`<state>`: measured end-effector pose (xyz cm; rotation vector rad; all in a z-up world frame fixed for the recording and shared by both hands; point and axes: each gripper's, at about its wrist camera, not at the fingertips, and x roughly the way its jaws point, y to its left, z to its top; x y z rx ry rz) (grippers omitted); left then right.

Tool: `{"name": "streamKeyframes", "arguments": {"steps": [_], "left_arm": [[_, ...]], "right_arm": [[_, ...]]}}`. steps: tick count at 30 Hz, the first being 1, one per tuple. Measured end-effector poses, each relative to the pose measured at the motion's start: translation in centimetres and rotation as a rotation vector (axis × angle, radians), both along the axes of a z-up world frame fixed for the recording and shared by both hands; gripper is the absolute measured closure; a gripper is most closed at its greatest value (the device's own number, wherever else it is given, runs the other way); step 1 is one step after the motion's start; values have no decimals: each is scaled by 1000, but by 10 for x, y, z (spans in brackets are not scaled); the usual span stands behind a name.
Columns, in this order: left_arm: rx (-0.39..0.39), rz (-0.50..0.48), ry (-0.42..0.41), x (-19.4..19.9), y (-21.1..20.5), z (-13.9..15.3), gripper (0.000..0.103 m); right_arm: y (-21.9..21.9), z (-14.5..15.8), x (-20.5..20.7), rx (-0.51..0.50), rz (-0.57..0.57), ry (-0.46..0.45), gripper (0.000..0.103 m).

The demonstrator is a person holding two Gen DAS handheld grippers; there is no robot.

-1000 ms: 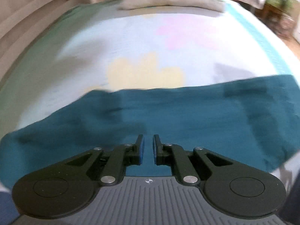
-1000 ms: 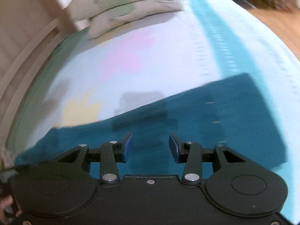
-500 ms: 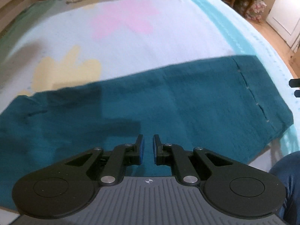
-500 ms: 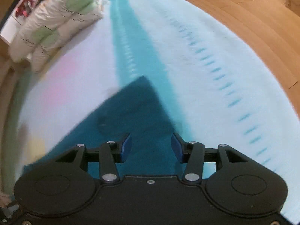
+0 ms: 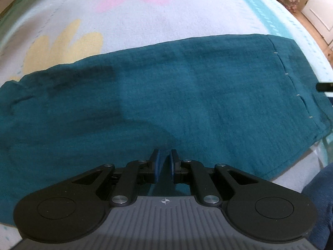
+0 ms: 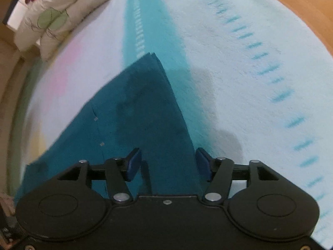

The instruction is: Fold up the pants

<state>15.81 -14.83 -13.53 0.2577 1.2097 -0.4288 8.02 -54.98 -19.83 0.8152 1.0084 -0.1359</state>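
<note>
Teal pants (image 5: 166,95) lie flat across a pale bedspread, folded lengthwise, with the hem end at the right. My left gripper (image 5: 163,158) hovers over the near edge of the pants at mid-length, its jaws nearly closed with a narrow gap and nothing between them. In the right wrist view the hem end of the pants (image 6: 141,108) runs up to a far corner. My right gripper (image 6: 168,160) is open and straddles the pants' right edge, one finger over the cloth, the other over the bedspread.
The bedspread (image 5: 145,20) has pink and yellow flower prints and a turquoise stripe (image 6: 149,27) near its right side. Pillows (image 6: 58,14) lie at the head of the bed. Wooden floor (image 6: 301,0) lies beyond the bed edge. A blue-clad knee (image 5: 320,198) is at the right.
The left gripper moved closer to the pants and rightward. The right gripper swung to the hem end of the pants and opened wider.
</note>
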Motion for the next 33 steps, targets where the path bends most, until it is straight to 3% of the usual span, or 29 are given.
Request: {"name": "streamKeyframes", "arguments": {"steps": [3, 6, 8, 9, 10, 16, 23, 29, 33], "left_arm": [[12, -11, -4, 0, -3, -1, 93], [16, -11, -8, 0, -5, -2, 93], [13, -6, -8, 0, -5, -2, 93], [9, -3, -5, 0, -4, -1, 93], [3, 3, -2, 1, -3, 0, 93], [-61, 22, 1, 17, -5, 13, 93], [-64, 5, -73, 59, -43, 22, 93], [-62, 52, 5, 97, -59, -7, 93], [-94, 61, 16, 99, -52, -2, 93]], "right_arm": [[-4, -4, 6, 46, -12, -38, 26], [4, -1, 15, -8, 38, -41, 27], [12, 2, 21, -79, 72, -36, 35], [15, 4, 22, -112, 78, -30, 48], [15, 4, 23, -137, 79, -22, 68], [14, 16, 19, -102, 71, -78, 90], [18, 46, 26, -70, 58, -146, 92], [28, 66, 32, -75, 58, -172, 92], [41, 84, 37, -100, 78, -187, 92]]}}
